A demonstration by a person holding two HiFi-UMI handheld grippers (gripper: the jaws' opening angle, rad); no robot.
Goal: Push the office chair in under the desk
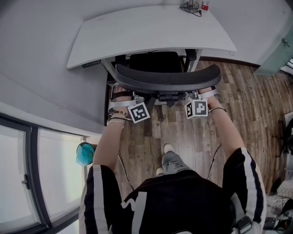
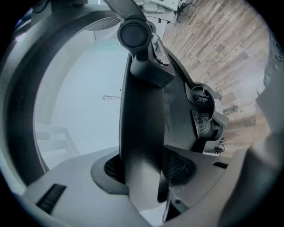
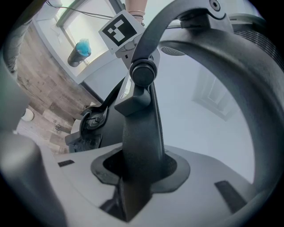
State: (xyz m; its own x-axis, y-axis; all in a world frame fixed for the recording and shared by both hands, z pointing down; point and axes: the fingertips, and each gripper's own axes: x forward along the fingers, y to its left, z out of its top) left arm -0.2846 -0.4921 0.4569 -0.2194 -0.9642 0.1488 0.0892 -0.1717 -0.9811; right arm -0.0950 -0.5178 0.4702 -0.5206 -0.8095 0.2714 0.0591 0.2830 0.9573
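A black office chair stands at the white desk [image 1: 151,32], its seat [image 1: 153,61] partly beneath the desktop and its curved mesh backrest [image 1: 167,78] toward me. My left gripper [image 1: 130,98] is shut on the left strut of the chair's back frame [image 2: 142,146]. My right gripper [image 1: 196,97] is shut on the right strut [image 3: 140,142]. In each gripper view the dark strut runs up between the jaws to a round pivot [image 2: 134,34] [image 3: 143,73]. The fingertips themselves are hidden behind the backrest in the head view.
A grey wall and a window lie to the left, with a teal object [image 1: 84,154] on the sill. Wood floor [image 1: 256,114] spreads to the right. Cables [image 1: 192,7] and a small bottle [image 1: 204,5] sit at the desk's far edge. My shoe [image 1: 168,148] is behind the chair.
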